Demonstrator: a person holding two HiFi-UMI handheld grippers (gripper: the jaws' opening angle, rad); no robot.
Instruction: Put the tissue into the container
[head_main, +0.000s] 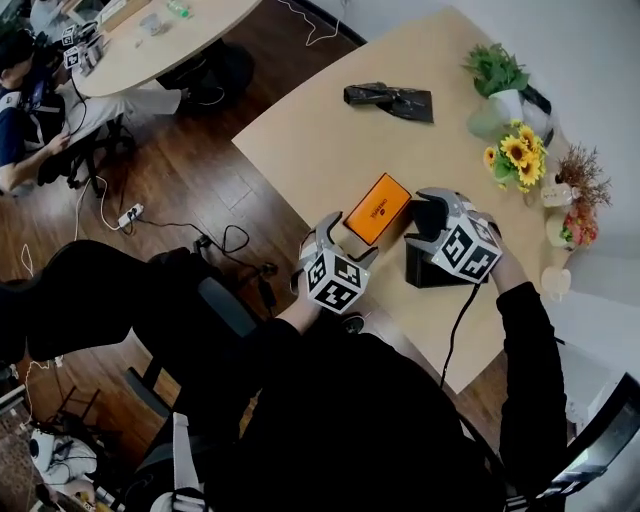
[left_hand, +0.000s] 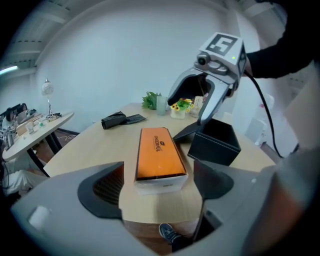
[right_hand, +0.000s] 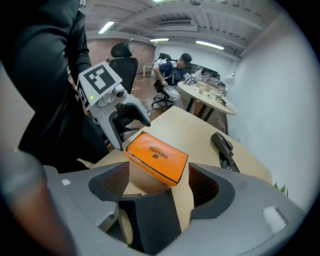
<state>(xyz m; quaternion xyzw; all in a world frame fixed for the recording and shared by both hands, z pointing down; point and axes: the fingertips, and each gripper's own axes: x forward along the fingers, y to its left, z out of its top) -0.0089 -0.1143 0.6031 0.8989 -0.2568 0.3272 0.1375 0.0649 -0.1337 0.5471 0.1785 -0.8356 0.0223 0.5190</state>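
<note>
An orange tissue box (head_main: 378, 208) lies flat on the light wooden table (head_main: 320, 130). In the left gripper view the tissue box (left_hand: 159, 154) points its short end at me. My left gripper (head_main: 345, 240) hovers at the table's near edge just short of that end, with its jaws open around nothing (left_hand: 157, 186). To the box's right stands a black open container (head_main: 428, 268), also in the left gripper view (left_hand: 216, 142). My right gripper (head_main: 428, 215) hangs over the container, tilted steeply down. Its jaws (right_hand: 155, 182) are open, with the container's dark wall (right_hand: 150, 220) below and between them.
A black pouch (head_main: 390, 100) lies at the table's far side. Potted greenery (head_main: 497, 75), sunflowers (head_main: 518, 155), small vases (head_main: 570, 215) and a white cup (head_main: 555, 283) line the right edge. A person (head_main: 25, 110) sits at another table across the wooden floor with cables (head_main: 130, 215).
</note>
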